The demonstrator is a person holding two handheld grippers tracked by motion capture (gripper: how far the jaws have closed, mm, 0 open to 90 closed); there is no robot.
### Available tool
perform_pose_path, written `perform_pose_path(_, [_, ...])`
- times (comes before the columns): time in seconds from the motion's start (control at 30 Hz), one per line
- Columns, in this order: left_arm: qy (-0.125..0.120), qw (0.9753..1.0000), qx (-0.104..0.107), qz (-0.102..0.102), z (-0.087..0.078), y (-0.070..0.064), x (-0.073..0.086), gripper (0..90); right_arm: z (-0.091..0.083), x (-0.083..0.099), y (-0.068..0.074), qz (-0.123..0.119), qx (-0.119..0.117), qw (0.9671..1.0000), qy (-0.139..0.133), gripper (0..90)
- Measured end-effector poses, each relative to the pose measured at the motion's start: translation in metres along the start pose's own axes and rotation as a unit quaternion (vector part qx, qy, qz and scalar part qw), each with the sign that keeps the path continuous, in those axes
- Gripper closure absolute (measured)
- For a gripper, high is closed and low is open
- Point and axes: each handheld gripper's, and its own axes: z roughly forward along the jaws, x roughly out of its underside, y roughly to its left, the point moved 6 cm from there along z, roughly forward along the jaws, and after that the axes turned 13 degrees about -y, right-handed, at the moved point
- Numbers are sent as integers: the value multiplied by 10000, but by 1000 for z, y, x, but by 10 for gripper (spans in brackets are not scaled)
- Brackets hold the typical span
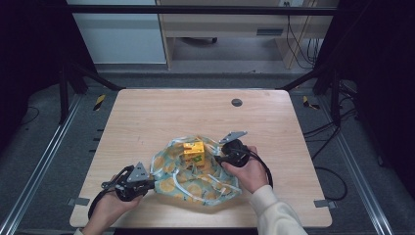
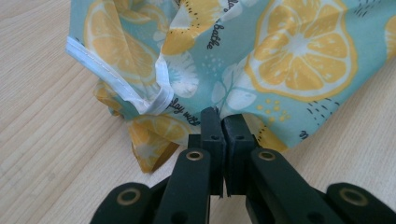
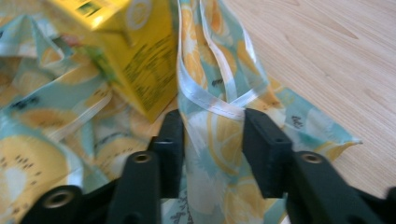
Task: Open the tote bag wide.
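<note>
While the lemon-print cloth [image 1: 195, 176] lies rumpled on the near half of the wooden table [image 1: 147, 117], a yellow carton [image 1: 194, 152] stands on it toward its far side, at about twelve o'clock from the cloth's middle. At the cloth's eight o'clock edge, the left gripper [image 1: 147, 185] has its jaws pressed together on the fabric; the left gripper view shows the two black tips meeting with the teal cloth [image 2: 280, 70] pinched between them, and a white-hemmed fold [image 2: 140, 98] bunched at ten o'clock from the tips. At the cloth's two o'clock side, the right gripper [image 1: 219, 158] sits just beside the carton. In the right gripper view its jaws stand apart, a raised, white-hemmed fold of the cloth [image 3: 212, 116] between them, with the carton [image 3: 135, 60] at eleven o'clock.
</note>
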Motion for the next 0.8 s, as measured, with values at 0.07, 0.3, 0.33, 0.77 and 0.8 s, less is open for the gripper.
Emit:
perform_pose_path(0.07, [-3,10000,35,-30,3,0,-1,885,3,-2,-5,54,49,10000,-47,736])
perform_pose_path(0.3, [-188,9998,-31,-6,6,2,-16,890,11,-28,-22,119,95,9992,-361,880])
perform_pose_path(0.33, [-246,9997,-48,-7,5,3,-19,890,10,-32,-24,132,100,9989,-438,883])
perform_pose_path(0.77, [33,9999,-33,-112,21,10,-7,897,42,-30,-51,609,315,9970,-368,894])
perform_pose_path(0.8, [33,9999,-33,-112,21,10,-7,897,45,-27,-52,634,333,9969,-312,893])
